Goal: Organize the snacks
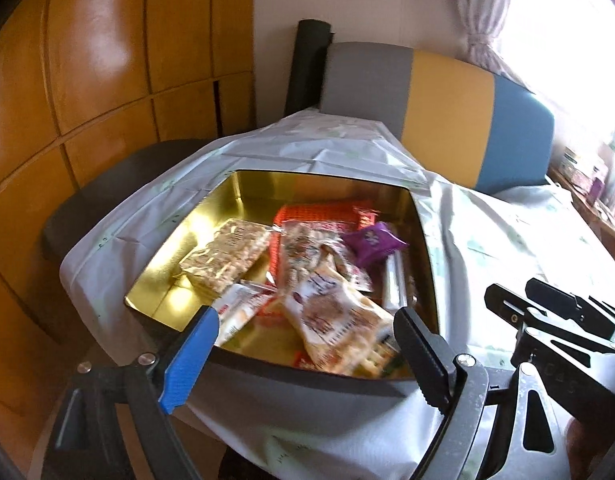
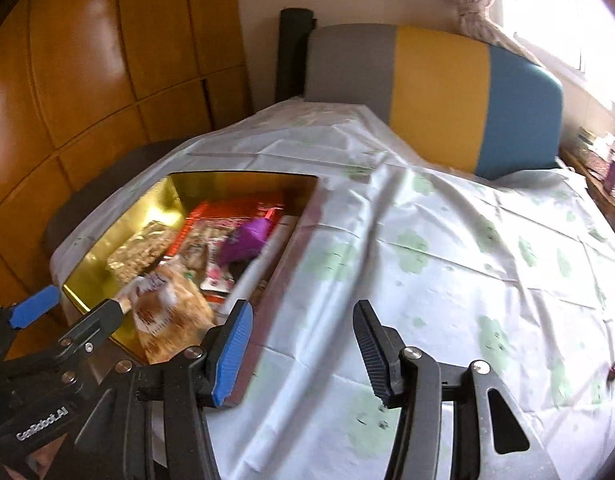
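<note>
Both grippers empty, left gripper (image 1: 307, 336) wide, right gripper (image 2: 303, 340) half-open

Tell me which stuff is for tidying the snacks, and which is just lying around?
For the job:
- gold tin
- purple snack packet
- orange-red packet
- cracker packets

Just lying about:
- flowery tablecloth
- striped chair
- wooden cupboards
- curtain

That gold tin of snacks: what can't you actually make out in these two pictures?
- Packet labels: blurred in both views, so the print on the purple packet is unreadable.
- Tin front corner: covered by the left gripper in the right wrist view.
- Small dark speck on the tablecloth: too small and blurred to identify.
</note>
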